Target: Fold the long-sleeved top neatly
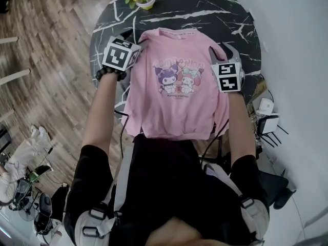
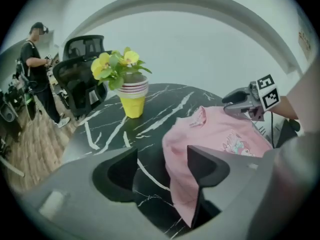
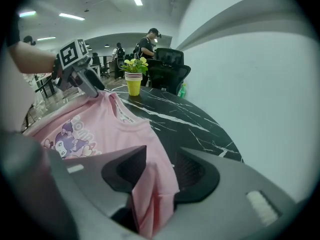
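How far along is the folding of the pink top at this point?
Done: the pink top lies print-up on the table, with no sleeve spread sideways, so both look tucked.
In hand: the left tongs are open at one shoulder edge, and the right tongs are open with a fabric fold between them.
Left: folding the body up; its hem hangs over the near edge.

Round black white-veined counter point(image 1: 205, 9) carries a pink long-sleeved top point(image 1: 179, 101), laid print side up, and a yellow flowerpot point(image 1: 147, 3) near the far edge.
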`<state>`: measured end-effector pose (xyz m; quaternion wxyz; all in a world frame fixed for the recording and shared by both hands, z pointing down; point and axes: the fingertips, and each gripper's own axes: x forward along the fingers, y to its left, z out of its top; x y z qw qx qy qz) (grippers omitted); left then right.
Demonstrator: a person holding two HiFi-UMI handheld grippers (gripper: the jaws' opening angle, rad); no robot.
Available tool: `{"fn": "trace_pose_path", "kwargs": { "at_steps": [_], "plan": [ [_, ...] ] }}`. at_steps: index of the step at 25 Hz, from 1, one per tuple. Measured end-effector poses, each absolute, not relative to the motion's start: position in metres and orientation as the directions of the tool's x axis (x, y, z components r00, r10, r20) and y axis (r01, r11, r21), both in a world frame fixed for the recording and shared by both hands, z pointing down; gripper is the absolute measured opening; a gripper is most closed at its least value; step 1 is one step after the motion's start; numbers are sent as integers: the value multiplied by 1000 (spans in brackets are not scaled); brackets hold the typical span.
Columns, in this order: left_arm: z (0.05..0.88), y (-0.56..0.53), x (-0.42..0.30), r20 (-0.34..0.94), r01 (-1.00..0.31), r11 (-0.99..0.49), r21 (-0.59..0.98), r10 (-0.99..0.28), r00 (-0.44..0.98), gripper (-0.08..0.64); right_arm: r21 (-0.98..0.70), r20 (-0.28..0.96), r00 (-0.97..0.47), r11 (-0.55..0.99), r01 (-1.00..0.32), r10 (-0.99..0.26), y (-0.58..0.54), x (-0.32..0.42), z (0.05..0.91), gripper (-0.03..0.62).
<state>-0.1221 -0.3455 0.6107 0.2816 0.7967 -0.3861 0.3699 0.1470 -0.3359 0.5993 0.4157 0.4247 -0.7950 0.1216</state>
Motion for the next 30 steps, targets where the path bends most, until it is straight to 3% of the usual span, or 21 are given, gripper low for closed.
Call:
{"fn": "trace_pose_path", "kwargs": {
  "at_steps": [2, 8, 30],
  "plan": [
    [610, -338, -113, 797, -800, -570, 185, -389, 461, 350, 157, 760, -303, 615, -773, -574, -334, 144, 596, 179],
    [602, -319, -116, 776, -821, -536, 195, -428, 464, 350, 173, 742, -334, 647, -743, -582, -329, 134, 583, 178],
    [581, -69, -140, 764, -918, -329, 222, -526, 373, 295, 211, 696, -537, 851, -481, -476, -228, 37, 540, 147]
  ]
}}
